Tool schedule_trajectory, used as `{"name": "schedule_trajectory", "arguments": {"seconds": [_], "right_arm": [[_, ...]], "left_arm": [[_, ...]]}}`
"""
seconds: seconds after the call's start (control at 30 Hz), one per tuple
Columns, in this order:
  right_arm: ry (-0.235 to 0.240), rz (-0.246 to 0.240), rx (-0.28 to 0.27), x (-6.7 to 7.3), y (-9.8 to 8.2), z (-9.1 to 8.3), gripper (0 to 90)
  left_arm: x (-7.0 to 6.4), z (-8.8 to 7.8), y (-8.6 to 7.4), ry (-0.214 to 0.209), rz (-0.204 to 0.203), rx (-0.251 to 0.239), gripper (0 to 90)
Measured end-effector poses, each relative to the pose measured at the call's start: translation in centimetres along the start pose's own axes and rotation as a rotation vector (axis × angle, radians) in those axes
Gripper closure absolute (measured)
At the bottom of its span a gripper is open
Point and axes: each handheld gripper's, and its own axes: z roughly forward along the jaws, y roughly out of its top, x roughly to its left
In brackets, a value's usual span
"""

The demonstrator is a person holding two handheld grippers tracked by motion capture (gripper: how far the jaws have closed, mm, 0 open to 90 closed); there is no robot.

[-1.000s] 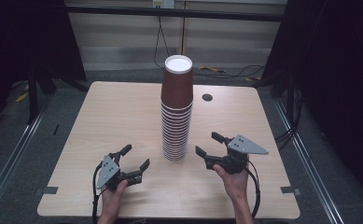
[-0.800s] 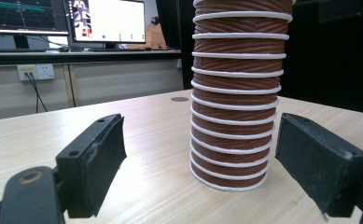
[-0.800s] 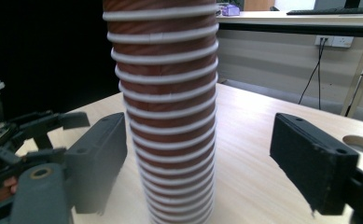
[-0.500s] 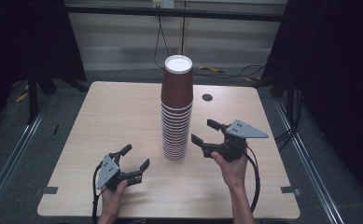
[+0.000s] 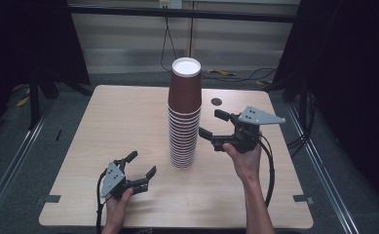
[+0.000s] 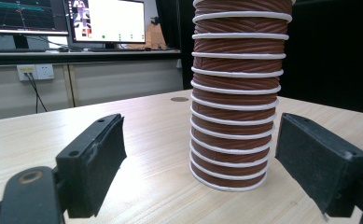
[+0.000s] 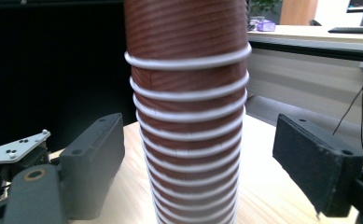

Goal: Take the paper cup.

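Over the last second the right gripper (image 5: 215,129) has risen from the surface and moved in toward the stack of paper cups (image 5: 183,114), while the left gripper (image 5: 142,165) has stayed low near the front edge. The right one now hangs level with the upper middle of the stack, just beside it and not touching, its fingers (image 7: 317,161) spread wide enough to straddle the cups. This looks like the opening of a grasp on an upper cup, probably to lift it off the pile.

The stack stands upright near the middle of the wooden surface (image 5: 109,122), its top cup mouth up and showing a white inside. In the left gripper view the bottom of the stack sits ahead between that gripper's fingers (image 6: 95,161), which are also parted and holding nothing.

A small dark round hole (image 5: 216,101) sits in the surface behind the stack, well apart from it. Cables (image 5: 236,75) lie on the floor beyond the far edge. Nothing stands between the right gripper and the cups; the risk, as a judgement, is that a push on so tall a pile tips it.
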Motion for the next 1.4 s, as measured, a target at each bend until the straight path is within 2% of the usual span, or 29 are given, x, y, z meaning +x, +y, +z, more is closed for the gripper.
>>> {"name": "schedule_trajectory", "arguments": {"seconds": [0.13,0.23,0.43,0.7,0.77,0.83,1.0,1.2,1.4], "right_arm": [[0.026,-0.011,-0.009,-0.2,1.5,0.2,16.3],[0.044,-0.020,0.003,-0.5,2.4,0.3,16.1],[0.047,-0.037,-0.012,-0.5,3.9,0.4,16.2],[0.068,-0.065,0.002,-0.2,5.7,1.1,16.2],[0.058,-0.075,0.017,-0.3,6.1,1.4,16.5],[0.088,-0.061,0.021,-0.6,6.4,1.6,16.6],[0.076,-0.074,0.018,-1.0,7.2,1.5,17.2],[0.101,-0.067,0.010,-1.4,8.5,1.0,17.1],[0.136,-0.084,0.050,-1.3,9.6,1.8,16.8]], "left_arm": [[0.0,0.0,0.0,0.000,0.001,0.000,15.6],[0.0,0.0,0.0,-0.001,0.000,0.000,15.6],[0.0,0.0,0.0,-0.001,0.000,0.000,15.6],[0.0,0.0,0.0,-0.001,0.000,0.000,15.6],[0.0,0.0,0.0,-0.001,0.000,0.000,15.6],[0.0,0.0,0.0,0.000,0.000,0.000,15.6],[0.0,0.0,0.0,-0.002,0.000,0.000,15.6],[0.0,0.0,0.0,-0.001,0.000,0.000,15.5],[0.0,0.0,0.0,-0.001,0.000,0.000,15.6]]}}
